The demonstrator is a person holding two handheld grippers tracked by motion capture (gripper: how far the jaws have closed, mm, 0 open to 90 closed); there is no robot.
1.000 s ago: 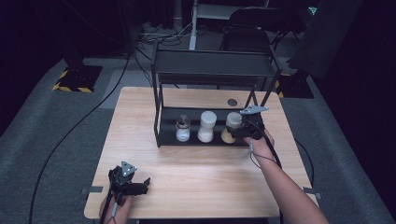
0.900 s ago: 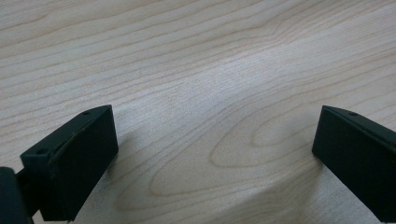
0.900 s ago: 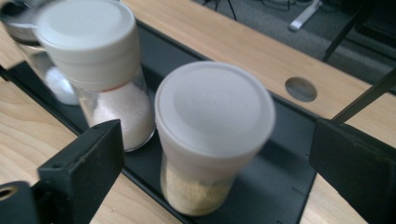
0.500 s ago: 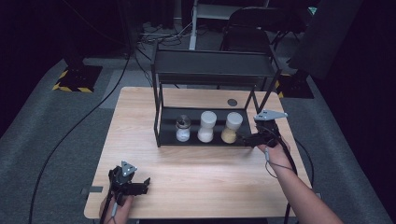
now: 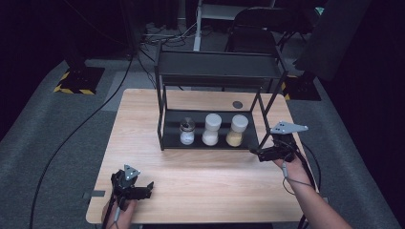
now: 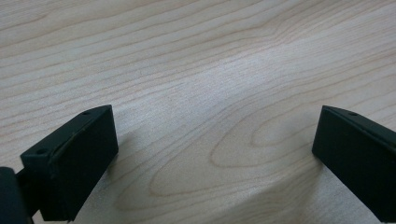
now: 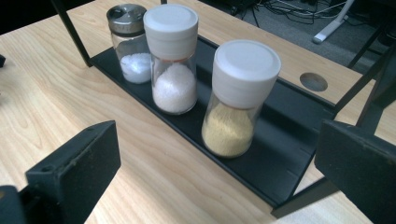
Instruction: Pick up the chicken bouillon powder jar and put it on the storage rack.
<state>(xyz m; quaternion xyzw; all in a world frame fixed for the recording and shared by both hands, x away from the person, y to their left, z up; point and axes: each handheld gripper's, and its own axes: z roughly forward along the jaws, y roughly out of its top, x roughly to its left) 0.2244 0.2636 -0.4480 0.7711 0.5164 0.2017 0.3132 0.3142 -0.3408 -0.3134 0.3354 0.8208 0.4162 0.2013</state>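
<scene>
Wood runs all across the table (image 5: pixel 200 186), and the left gripper (image 5: pixel 135 190) rests near its front left corner with jaws spread and nothing between them — it looks parked, out of the way. On the bottom shelf of the black rack (image 5: pixel 167 125), near the table's back edge, three jars stand in a row: a metal-top shaker (image 5: pixel 186 131), a white-salt jar (image 5: pixel 210 129) and a yellow jar (image 5: pixel 236 130). They sit close together, likely so they stay tidy. The right gripper (image 5: pixel 254 152) hangs by the rack's right end, its jaws just opened wide and bare, with the yellow jar nearest. The right gripper view shows the yellow grains and the hole (image 7: pixel 313 81) in the table up close — the left gripper view gives wood grain.
</scene>
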